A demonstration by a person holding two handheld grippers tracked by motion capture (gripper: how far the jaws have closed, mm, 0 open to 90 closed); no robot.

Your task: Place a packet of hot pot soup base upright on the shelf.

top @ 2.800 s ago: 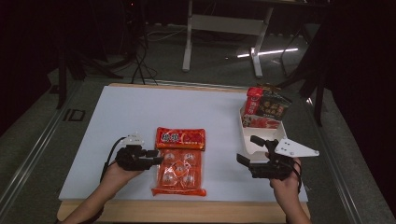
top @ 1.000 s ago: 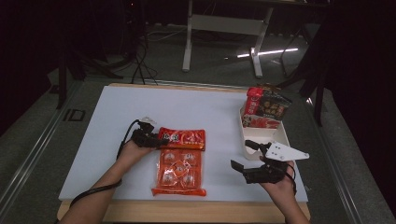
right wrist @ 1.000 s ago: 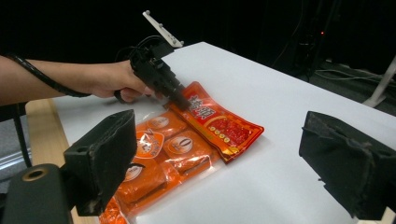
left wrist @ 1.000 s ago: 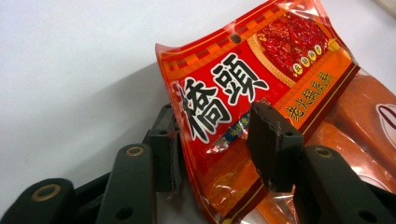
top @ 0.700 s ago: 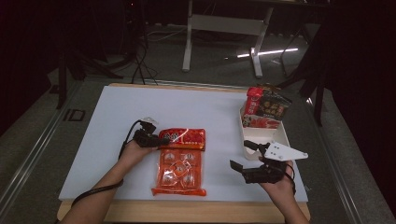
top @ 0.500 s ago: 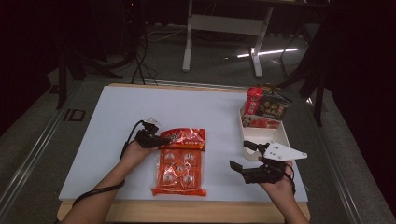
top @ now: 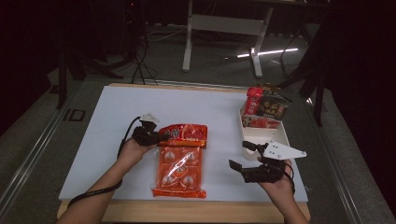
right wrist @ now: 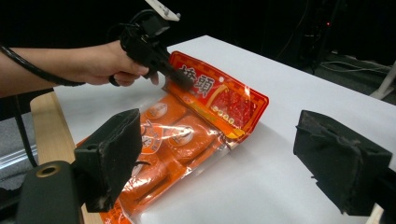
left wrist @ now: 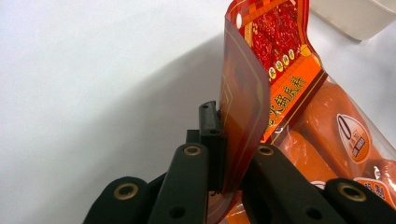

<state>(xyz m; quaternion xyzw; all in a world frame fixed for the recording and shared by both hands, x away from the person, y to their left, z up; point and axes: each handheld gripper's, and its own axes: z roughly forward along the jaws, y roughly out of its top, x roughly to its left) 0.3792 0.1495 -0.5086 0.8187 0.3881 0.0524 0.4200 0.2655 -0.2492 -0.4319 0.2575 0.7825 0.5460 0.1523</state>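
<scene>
Two fingers [left wrist: 205, 163] pinch packet [left wrist: 261, 93] header; right gripper [top: 243, 156] agape.

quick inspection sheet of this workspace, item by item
surface: white table top with a wooden front edge, bare apart from the items below
job's things: orange snack bag lying flat, its top flap lifted off the surface
clutter: white bin at the right holding red snack packets
grippers: left gripper shut on the bag's top flap corner; right gripper open, holding nothing, right of the bag
cables: black cable trailing along the left forearm
surroundings: dark room, grey floor, a white stand's legs behind the table
</scene>
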